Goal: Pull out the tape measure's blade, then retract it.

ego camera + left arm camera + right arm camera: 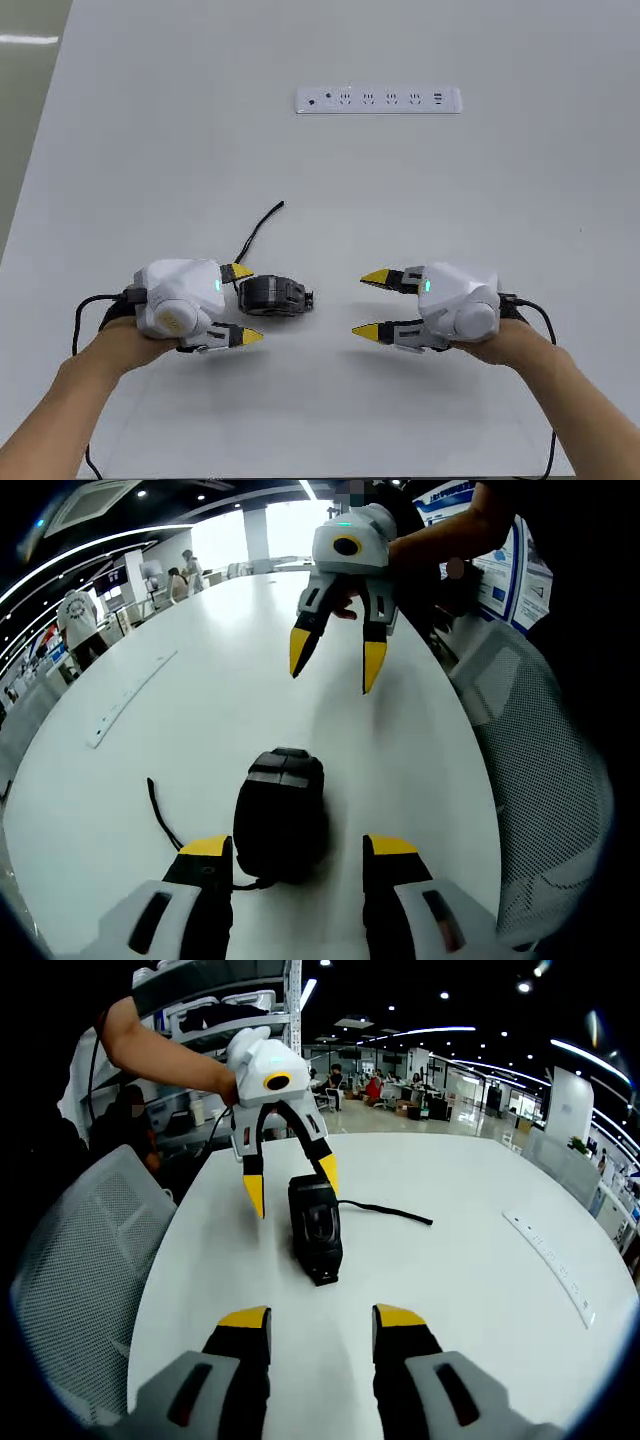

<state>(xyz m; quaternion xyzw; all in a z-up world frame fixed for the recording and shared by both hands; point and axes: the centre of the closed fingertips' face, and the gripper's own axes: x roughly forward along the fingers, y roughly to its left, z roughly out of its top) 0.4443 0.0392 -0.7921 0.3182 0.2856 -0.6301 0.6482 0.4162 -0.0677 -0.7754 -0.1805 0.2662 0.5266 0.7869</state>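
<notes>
- Black tape measure lies on the white table, its case close in front of the person, slightly left of centre in the head view.
- Its blade is wound inside the case, and the mouth end points toward the right gripper.
- A thin black wrist strap trails from the case across the table, away from the person.
- The left gripper is spread wide, with one jaw on each side of the rear of the case.
- In the left gripper view the tape measure sits between the yellow tips of the left gripper. There is clear table between the case and one jaw; I cannot tell whether the other jaw touches.
- The right gripper is also released and grasps nothing. It hovers well apart from the case and faces it.
- In the right gripper view the right gripper points at the tape measure, and the left gripper straddles it from behind.
- A white power strip lies at the far side of the table.
</notes>
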